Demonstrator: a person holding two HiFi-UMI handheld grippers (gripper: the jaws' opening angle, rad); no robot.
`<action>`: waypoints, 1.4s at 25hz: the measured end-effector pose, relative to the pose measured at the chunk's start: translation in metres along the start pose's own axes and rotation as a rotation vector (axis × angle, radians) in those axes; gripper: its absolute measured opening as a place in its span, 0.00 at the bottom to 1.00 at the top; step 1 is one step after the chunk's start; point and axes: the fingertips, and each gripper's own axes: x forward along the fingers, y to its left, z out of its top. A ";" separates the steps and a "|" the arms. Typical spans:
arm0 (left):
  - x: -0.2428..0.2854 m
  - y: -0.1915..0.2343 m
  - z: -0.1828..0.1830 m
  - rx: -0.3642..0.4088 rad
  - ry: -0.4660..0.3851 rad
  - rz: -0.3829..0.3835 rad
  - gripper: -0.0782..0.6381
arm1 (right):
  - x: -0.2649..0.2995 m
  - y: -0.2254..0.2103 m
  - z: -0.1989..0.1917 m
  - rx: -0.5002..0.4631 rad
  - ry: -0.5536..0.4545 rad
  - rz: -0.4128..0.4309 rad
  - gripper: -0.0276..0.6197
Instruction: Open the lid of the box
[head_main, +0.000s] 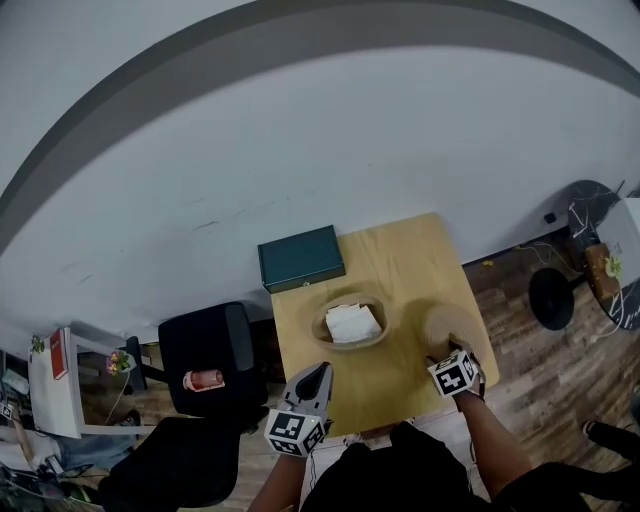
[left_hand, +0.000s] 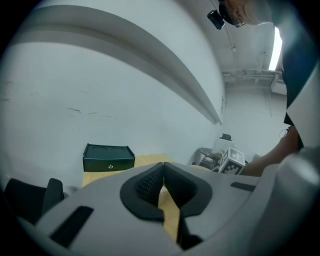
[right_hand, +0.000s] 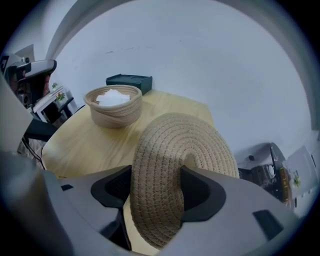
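Observation:
A round woven basket (head_main: 323, 331) with white stuff (head_main: 352, 322) inside stands uncovered in the middle of the wooden table (head_main: 400, 255). Its woven lid (head_main: 445, 325) is off, held on edge over the table's right front part. My right gripper (head_main: 453, 350) is shut on the lid (right_hand: 180, 170), which stands upright between the pads of the right gripper (right_hand: 157, 187). The basket (right_hand: 114, 111) lies further ahead to the left in the right gripper view. My left gripper (head_main: 323, 369) hovers at the table's front left; the left gripper (left_hand: 162, 172) is shut on nothing.
A dark green case (head_main: 300, 258) sits at the table's far left corner, and the same case (left_hand: 108, 157) shows ahead in the left gripper view. Black chairs (head_main: 205, 345) stand left of the table, one bearing a red can (head_main: 205, 380). A round black stand (head_main: 550, 298) is on the floor at right.

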 end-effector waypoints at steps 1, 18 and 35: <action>0.001 0.000 -0.001 -0.001 0.004 -0.001 0.14 | 0.003 -0.002 -0.003 0.023 0.004 -0.004 0.53; 0.001 -0.008 -0.012 0.007 0.052 0.010 0.14 | 0.038 -0.010 -0.040 0.249 0.067 -0.028 0.53; 0.003 -0.019 0.023 0.024 -0.021 -0.002 0.14 | -0.068 0.000 0.089 0.169 -0.314 0.047 0.52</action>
